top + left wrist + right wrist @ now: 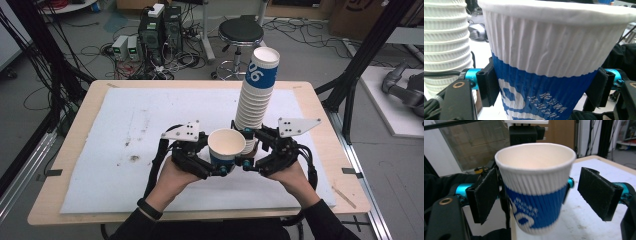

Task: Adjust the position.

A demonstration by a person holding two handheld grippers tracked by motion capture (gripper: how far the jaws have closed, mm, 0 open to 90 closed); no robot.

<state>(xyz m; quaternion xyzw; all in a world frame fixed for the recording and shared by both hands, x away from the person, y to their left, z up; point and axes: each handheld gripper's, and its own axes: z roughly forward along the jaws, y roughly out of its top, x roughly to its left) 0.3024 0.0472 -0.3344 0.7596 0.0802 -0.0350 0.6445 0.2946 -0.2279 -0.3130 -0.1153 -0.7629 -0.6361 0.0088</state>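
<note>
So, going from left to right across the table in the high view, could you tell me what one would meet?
Left hand → left gripper → single cup → cup stack → right gripper → right hand.

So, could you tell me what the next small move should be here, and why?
Probably draw the right gripper back: its jaws stand apart from the single cup, which the left gripper clamps on both sides beside the cup stack.
</note>
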